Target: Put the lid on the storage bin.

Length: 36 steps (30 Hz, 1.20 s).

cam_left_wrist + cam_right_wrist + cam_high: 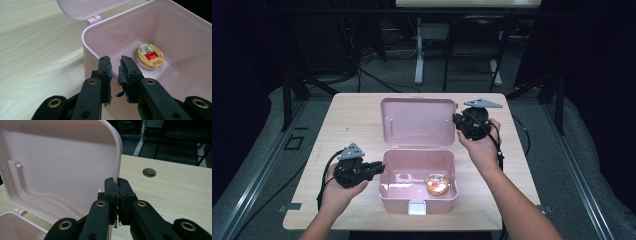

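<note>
The pink box [418,182] sits open in the middle of the table [337,130]. Its lid [418,121] stands up behind it. My right gripper [116,185] has its jaws pressed together on the lid's side edge, so it is clamped on the lid. My left gripper [115,65] sits at the box's near wall, with the rim in the gap between the jaws. The jaws are a little apart, and I think they are not squeezing the wall.

Past the left gripper, down on the box floor, lies a small round tin [150,56] with a red label.

I think the lid is about to be shut. What could go wrong: the right grip is on a thin edge, so the lid may slip out and drop fast. If the left gripper stays on the rim, the lid would land on it. The box could also slide, because nothing holds it tight.

A round hole [149,172] in the table is beyond the right gripper.
</note>
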Tool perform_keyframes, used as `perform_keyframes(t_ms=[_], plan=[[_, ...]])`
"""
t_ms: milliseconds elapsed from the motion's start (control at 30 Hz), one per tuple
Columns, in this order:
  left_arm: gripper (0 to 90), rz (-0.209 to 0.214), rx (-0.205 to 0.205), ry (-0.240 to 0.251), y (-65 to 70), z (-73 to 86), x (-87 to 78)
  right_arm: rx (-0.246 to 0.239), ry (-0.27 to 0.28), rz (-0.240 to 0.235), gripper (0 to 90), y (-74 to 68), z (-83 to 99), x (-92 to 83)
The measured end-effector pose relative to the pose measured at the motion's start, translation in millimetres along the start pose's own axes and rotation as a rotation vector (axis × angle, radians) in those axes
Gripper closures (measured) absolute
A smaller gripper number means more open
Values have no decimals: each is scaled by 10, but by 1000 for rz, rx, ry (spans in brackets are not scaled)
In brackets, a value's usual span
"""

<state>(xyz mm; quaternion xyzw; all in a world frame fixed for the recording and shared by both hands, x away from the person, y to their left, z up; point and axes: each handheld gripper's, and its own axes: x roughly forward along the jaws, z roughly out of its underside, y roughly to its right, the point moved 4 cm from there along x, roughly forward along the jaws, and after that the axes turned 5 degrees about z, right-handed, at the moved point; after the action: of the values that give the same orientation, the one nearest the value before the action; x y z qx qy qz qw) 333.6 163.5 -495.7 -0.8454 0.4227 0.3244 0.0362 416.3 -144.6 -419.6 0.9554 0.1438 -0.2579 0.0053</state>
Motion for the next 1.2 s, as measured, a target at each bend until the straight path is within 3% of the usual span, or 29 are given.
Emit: perform_keyframes(t_ms=[1200], plan=[[784, 0, -10, 7, -1, 7, -2, -52, 146, 2, 873, -97, 220, -305]])
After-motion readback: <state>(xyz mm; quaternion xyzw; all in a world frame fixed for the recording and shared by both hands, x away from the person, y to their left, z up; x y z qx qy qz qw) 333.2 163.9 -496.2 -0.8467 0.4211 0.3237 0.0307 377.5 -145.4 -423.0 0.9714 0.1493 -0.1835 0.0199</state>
